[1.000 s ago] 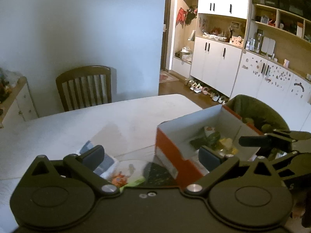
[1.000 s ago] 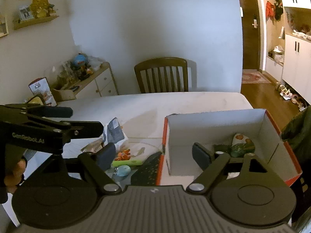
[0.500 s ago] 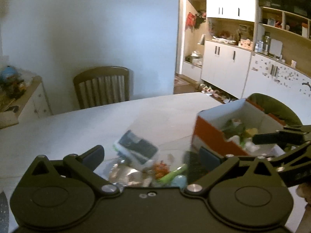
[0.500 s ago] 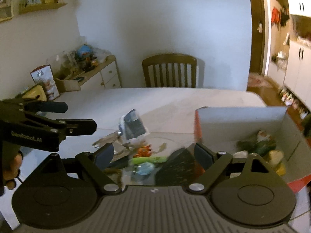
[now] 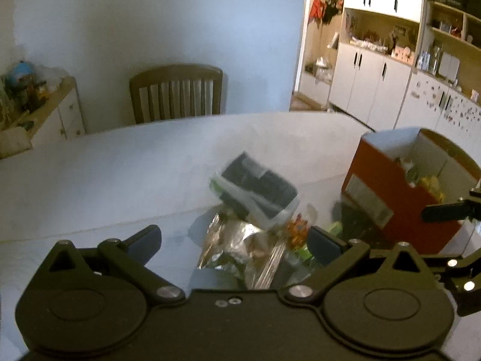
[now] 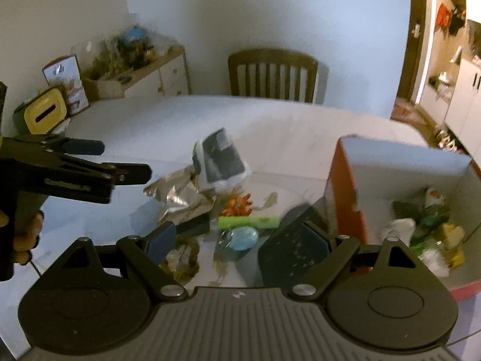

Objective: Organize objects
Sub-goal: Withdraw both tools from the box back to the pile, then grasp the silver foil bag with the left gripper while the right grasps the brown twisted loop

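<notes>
A pile of small items lies on the white table: a white and dark pouch, a crumpled silver foil bag, an orange toy, a green stick, a light blue round piece and a dark speckled pad. An orange cardboard box holding several items stands to the right. My left gripper is open and empty above the pile; it also shows in the right wrist view. My right gripper is open and empty above the pile.
A wooden chair stands at the table's far side. A low sideboard with clutter is at the left, with a yellow and green box on the table's left edge. White cabinets line the right wall.
Both grippers have swung left from the orange box to over the pile of loose items. Both stay open and empty.
</notes>
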The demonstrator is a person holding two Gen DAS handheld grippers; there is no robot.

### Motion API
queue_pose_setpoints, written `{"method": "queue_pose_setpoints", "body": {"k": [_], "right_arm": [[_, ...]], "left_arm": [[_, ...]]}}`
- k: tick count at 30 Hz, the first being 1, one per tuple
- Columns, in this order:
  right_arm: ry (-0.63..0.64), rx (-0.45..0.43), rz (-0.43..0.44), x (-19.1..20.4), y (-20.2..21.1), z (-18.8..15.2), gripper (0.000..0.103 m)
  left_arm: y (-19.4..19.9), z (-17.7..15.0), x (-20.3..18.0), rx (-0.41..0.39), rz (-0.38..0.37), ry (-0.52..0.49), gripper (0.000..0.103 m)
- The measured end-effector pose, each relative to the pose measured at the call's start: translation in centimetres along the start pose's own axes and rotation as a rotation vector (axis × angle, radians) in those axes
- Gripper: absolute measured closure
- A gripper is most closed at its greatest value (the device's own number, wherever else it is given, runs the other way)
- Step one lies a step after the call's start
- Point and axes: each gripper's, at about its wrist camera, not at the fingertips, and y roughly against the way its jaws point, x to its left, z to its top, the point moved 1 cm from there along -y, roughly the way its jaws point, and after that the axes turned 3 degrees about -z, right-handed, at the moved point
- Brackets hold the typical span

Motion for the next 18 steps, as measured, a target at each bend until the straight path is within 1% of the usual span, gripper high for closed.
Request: {"method": "queue_pose_setpoints", "body": {"k": [3,6,12,14,17,18], "right_arm": [[-0.017,0.036,0.017,0.1,-1.4,-0.1,0.013],[-0.017,0.069,0.018,0.5,-2.9,-0.5,0.013],[-0.012,0.124,0.027,1.8,-5.5,-1.5,0.013],[-0.011,0.139,0.04,2.1,-6.1,-1.7,0.016],[0.005,0.155,0.049,2.7,-6.9,-1.8,0.017],[0.007,0.159,0.051,2.8,-7.1,-1.8,0.02]], "left_arm": [[-1.6,-0.3,0.6,0.035,0.006,0.019,0.001],[-2.9,-0.3,0.9,0.049,0.003,0.033,0.001],[-5.1,-0.7,0.4,0.079,-0.006,-0.015,0.003],[-5.8,-0.8,0.3,0.089,-0.006,-0.03,0.005],[-6.6,-1.0,0.5,0.103,-0.018,-0.04,0.008],[-6.9,-1.1,0.5,0.107,-0.022,-0.044,0.009]]}}
